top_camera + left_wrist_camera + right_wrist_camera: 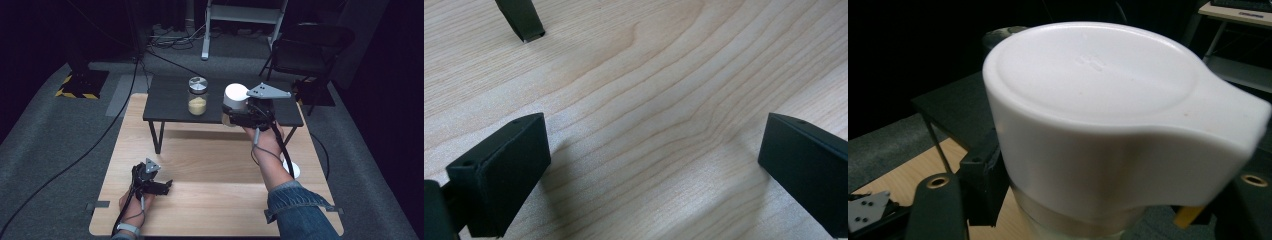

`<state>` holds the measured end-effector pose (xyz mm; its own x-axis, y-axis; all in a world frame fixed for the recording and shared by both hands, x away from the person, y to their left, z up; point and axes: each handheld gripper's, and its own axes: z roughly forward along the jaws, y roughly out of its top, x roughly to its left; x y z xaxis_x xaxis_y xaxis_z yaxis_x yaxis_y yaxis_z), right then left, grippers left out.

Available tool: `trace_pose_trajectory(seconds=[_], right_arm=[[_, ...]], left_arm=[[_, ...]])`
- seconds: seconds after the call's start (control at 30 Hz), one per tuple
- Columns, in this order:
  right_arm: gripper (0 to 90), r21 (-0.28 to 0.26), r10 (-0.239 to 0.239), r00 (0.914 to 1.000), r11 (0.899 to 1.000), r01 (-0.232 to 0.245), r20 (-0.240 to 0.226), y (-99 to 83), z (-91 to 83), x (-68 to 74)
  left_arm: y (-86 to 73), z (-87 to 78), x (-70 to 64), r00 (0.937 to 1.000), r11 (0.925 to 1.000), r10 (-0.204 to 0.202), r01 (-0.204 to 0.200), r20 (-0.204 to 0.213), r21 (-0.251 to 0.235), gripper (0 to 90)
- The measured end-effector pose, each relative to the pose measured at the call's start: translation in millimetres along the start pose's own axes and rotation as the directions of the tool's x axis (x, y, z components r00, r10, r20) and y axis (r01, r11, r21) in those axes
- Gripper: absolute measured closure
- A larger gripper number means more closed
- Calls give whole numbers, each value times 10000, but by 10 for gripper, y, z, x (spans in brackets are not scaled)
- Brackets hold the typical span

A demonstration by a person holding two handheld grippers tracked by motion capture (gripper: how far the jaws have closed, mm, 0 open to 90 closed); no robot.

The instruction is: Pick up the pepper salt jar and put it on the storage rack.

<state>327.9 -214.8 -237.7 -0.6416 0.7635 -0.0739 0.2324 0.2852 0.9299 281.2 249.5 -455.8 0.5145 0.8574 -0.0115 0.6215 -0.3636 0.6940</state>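
The white-lidded container was a jar-like vessel with a broad, smooth white cap; the cap had a flat round top and a tab jutting out to one side. Below the cap a band of dull metal showed, and in the high view a pale, clear body hung beneath it. It was held in the air at the front edge of the small black table, to the right of the glass jar that stood on that table.

The right gripper had its jaws pressed against the container's sides just under the cap, pinching it; in the right gripper view one black jaw sat tight against the left side of the neck, and the other was mostly hidden behind the tab. The container stood upright between the jaws, its cap rising above them.

The glass jar had a silver lid and held a yellowish powder in its lower half. A small white disc lay on the wooden surface, in front of the black table and off to its right.

The left gripper rested low on the wooden surface, well in front of the black table's left leg. Its jaws were spread wide with nothing between them but bare wood grain.
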Motion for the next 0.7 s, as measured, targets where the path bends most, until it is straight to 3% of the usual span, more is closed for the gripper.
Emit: trace_pose_trajectory(seconds=[0.37,0.7], right_arm=[[303,136,257,9981,9996,-265,552,94,251,-63],[303,349,405,9967,9985,-430,697,136,389,-79]], left_arm=[[0,0,-1,10000,10000,-3,3,-6,1,4],[0,0,-2,10000,10000,-2,2,-8,2,4]])
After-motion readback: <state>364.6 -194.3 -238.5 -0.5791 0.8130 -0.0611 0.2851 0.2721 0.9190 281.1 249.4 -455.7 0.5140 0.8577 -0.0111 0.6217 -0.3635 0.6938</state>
